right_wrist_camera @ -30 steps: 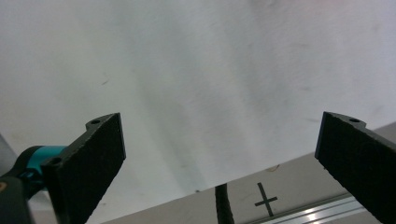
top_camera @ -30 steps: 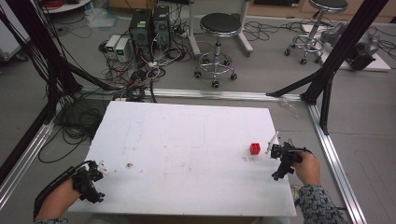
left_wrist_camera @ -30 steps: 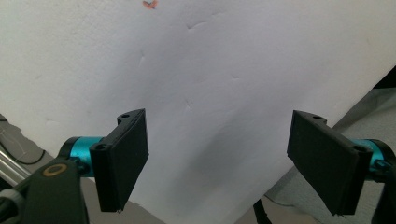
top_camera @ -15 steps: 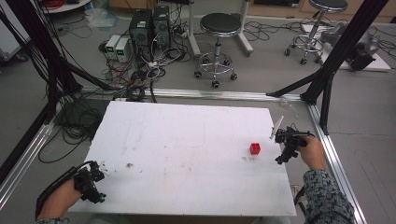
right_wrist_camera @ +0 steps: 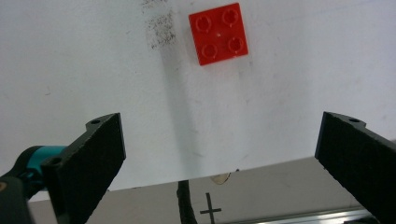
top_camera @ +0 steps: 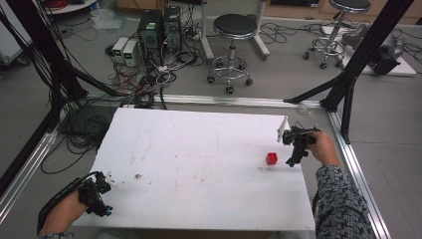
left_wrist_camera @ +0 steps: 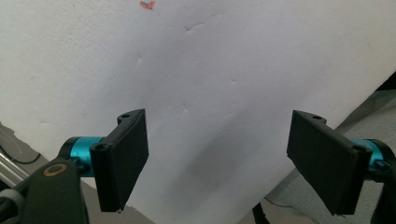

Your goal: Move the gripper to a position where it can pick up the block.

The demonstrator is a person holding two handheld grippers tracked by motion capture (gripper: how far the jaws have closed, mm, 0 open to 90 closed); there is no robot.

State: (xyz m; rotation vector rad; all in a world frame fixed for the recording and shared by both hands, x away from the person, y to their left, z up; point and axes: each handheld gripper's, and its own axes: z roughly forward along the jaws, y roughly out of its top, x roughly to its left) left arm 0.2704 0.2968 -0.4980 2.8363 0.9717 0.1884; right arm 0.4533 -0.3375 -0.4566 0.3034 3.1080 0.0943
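Observation:
A small red four-stud brick point(top_camera: 271, 158) point(right_wrist_camera: 218, 33) lies on the white table point(top_camera: 199, 164) near its right edge. My right gripper point(top_camera: 292, 158) point(right_wrist_camera: 219, 163) hangs just right of the brick, jaws wide open with nothing between them. In the right gripper view the brick sits ahead of the jaws, beyond their tips. At the table's front left corner my left gripper point(top_camera: 102, 196) point(left_wrist_camera: 229, 163) rests low, also open and holding nothing, looking across bare white board point(left_wrist_camera: 210, 70).
A thin white upright piece point(top_camera: 282, 128) stands at the table's far right corner, close to my right hand. Metal frame rails point(top_camera: 356, 164) run along the table's sides. Stools point(top_camera: 234, 30), computer boxes and cables sit on the floor behind.
My right gripper has moved away from the brick toward the far right edge and lifted slightly. The brick stays put. The left gripper has barely moved.

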